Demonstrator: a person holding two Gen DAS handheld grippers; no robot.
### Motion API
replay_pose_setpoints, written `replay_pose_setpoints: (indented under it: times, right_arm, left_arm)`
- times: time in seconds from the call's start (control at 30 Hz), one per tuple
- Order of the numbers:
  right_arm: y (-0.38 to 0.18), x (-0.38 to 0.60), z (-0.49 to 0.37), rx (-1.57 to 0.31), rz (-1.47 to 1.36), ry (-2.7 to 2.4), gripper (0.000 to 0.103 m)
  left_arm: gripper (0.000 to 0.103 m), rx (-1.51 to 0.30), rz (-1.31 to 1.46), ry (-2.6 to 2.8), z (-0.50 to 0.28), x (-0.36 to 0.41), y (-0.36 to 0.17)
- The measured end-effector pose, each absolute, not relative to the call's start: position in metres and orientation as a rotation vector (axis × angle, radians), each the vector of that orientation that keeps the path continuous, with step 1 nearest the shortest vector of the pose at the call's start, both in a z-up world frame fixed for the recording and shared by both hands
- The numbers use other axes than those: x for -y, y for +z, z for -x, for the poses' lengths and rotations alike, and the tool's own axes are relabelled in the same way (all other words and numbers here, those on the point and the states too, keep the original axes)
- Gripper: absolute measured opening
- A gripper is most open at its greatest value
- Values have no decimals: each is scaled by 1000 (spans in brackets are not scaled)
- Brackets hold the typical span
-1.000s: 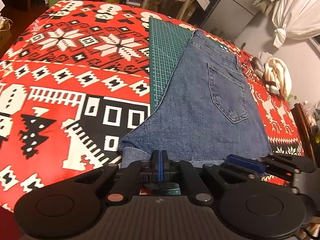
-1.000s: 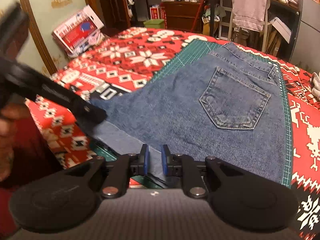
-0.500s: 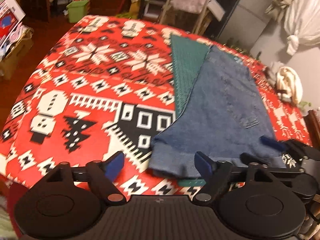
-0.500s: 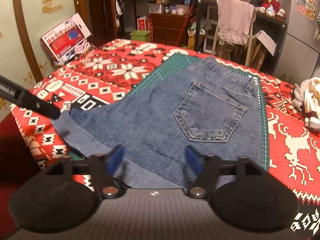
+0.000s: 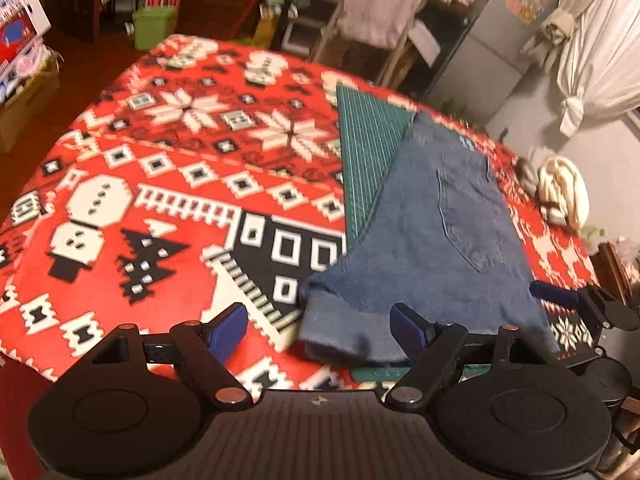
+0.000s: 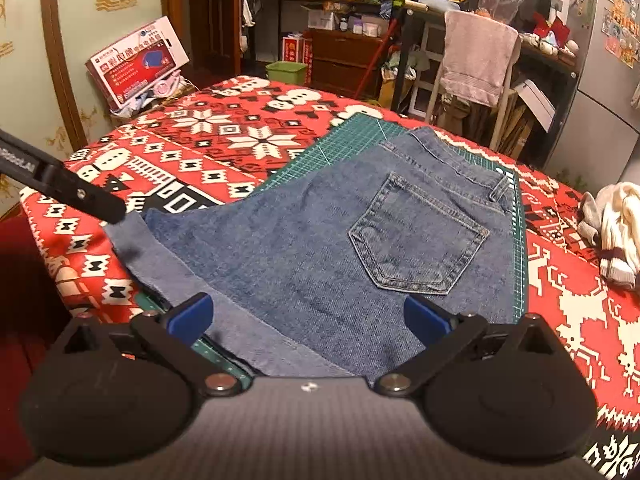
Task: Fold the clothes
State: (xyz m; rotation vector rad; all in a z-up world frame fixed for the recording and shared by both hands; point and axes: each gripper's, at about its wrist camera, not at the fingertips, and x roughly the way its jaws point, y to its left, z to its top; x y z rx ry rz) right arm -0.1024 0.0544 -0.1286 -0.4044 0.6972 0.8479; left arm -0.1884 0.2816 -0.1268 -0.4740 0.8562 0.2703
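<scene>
A folded pair of blue jeans (image 5: 432, 240) (image 6: 340, 248) lies flat, back pocket up, partly on a green cutting mat (image 5: 368, 148) (image 6: 352, 140). The paler inside of a leg shows along the near hem. My left gripper (image 5: 320, 326) is open above the near left corner of the denim, holding nothing. My right gripper (image 6: 308, 314) is open over the near edge, also with nothing in it. In the left wrist view the right gripper's blue fingertip (image 5: 554, 290) shows at the right. A black finger of the left gripper (image 6: 92, 200) reaches into the right wrist view.
The table carries a red, white and black patterned cloth (image 5: 168, 184) (image 6: 224, 136). A bundle of cream and grey clothes (image 5: 560, 192) (image 6: 612, 224) lies at the right side. Behind the table stand a chair with a pink towel (image 6: 476, 60), shelves and a green bin (image 6: 286, 71).
Both grippers were shut on the near hem of the jeans one second ago. They have opened, let the denim drop flat and pulled back and up.
</scene>
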Motion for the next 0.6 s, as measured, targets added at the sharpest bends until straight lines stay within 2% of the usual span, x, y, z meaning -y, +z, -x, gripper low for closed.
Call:
replay_pose_setpoints:
  times: [0.13,0.27,0.47,0.57,0.6]
  right_arm:
    - [-130,-57,102,-694,406,888,103]
    - [-129,-59,107,-674,408,919,103]
    - [-130,-67,124,-626,500,944,102]
    - [-130,-70,129,-626,526,971,102]
    - [-129,-69,129,-628,513,994,102]
  left_arm:
    - [78,-855,277,290,187,-267,-126]
    - [78,-868,203,179,188,-262,-132]
    - [78,-846,361,113,187,-274,-141]
    - [67,-836,507,88,189,-289,-148]
    - [60,-828,539,86,191,-293,-150]
